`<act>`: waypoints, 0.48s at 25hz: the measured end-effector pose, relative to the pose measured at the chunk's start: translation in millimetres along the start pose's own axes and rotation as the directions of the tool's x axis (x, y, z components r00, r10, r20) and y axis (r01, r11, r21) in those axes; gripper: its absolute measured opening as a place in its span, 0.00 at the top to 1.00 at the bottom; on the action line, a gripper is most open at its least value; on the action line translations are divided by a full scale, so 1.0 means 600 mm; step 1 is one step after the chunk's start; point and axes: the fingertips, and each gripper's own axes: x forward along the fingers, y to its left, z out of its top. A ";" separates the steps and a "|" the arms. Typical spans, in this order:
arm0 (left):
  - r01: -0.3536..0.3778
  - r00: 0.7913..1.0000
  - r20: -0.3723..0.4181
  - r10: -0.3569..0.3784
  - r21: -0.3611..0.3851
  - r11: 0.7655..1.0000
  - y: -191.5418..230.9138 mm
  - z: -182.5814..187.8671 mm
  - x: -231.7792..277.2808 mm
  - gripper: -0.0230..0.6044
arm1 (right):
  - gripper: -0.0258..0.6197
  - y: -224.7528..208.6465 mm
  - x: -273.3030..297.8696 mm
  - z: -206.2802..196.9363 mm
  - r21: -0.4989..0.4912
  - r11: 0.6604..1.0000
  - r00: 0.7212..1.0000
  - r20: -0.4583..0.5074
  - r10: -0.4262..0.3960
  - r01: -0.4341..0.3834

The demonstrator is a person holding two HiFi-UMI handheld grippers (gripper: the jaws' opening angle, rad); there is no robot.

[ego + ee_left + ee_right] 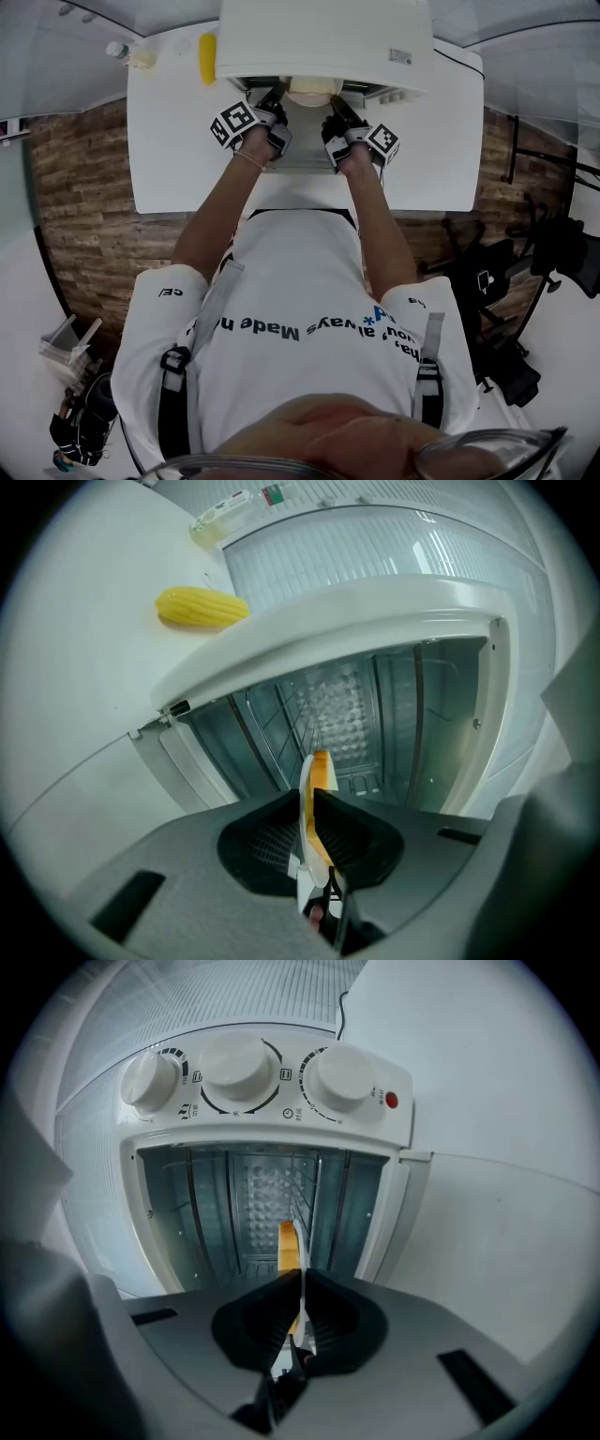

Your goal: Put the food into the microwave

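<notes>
A white plate (312, 91) carrying pale orange food sits at the mouth of the white microwave (323, 37), held from both sides. My left gripper (272, 101) is shut on the plate's left rim, my right gripper (336, 105) on its right rim. In the left gripper view the plate (303, 832) runs edge-on between the shut jaws of the left gripper (307, 803), with the orange food (321, 769) past it. The right gripper view shows the same: plate rim (298, 1241) clamped by the right gripper (300, 1283), open microwave cavity (253, 1194) just beyond.
The microwave's folded-down door (309, 155) lies under the grippers. Its three knobs (239, 1068) and a red lamp (391, 1101) sit above the cavity. A yellow corn cob (207, 58) and a small bottle (131, 54) lie on the white table (178, 141) at the left.
</notes>
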 end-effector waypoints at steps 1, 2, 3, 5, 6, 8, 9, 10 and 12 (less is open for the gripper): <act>-0.001 1.000 0.001 0.001 0.000 1.000 0.000 -0.001 -0.003 0.93 | 0.93 0.000 0.001 0.000 0.000 1.000 1.000 0.005 0.002 -0.002; -0.002 1.000 0.001 0.002 0.000 1.000 0.000 -0.003 -0.006 0.93 | 0.93 0.001 0.002 0.001 -0.003 1.000 1.000 0.008 0.005 -0.005; -0.003 1.000 0.000 0.003 -0.001 1.000 -0.001 -0.006 -0.008 0.93 | 0.93 0.002 0.003 0.002 -0.005 1.000 1.000 0.011 0.006 -0.006; -0.003 1.000 -0.003 0.003 -0.002 1.000 -0.003 -0.009 -0.012 0.93 | 0.93 0.005 0.008 0.003 -0.002 1.000 1.000 0.017 0.008 -0.008; -0.003 1.000 -0.006 0.003 -0.002 1.000 -0.003 -0.011 -0.013 0.93 | 0.93 0.007 0.011 0.004 0.001 1.000 1.000 0.020 0.012 -0.012; -0.004 1.000 -0.017 0.004 0.002 1.000 -0.001 -0.017 -0.012 0.93 | 0.93 0.008 0.016 0.006 0.005 1.000 1.000 0.024 0.018 -0.019; -0.004 1.000 -0.024 0.005 0.005 1.000 0.001 -0.021 -0.010 0.93 | 0.93 0.007 0.019 0.006 0.006 1.000 1.000 0.024 0.019 -0.019; -0.005 0.999 -0.032 0.006 0.008 1.000 0.001 -0.025 -0.008 0.93 | 0.93 0.008 0.021 0.006 0.007 1.000 1.000 0.023 0.018 -0.019; -0.008 0.999 -0.042 0.008 0.013 1.000 0.001 -0.029 -0.004 0.93 | 0.93 0.011 0.025 0.007 0.008 1.000 1.000 0.023 0.016 -0.016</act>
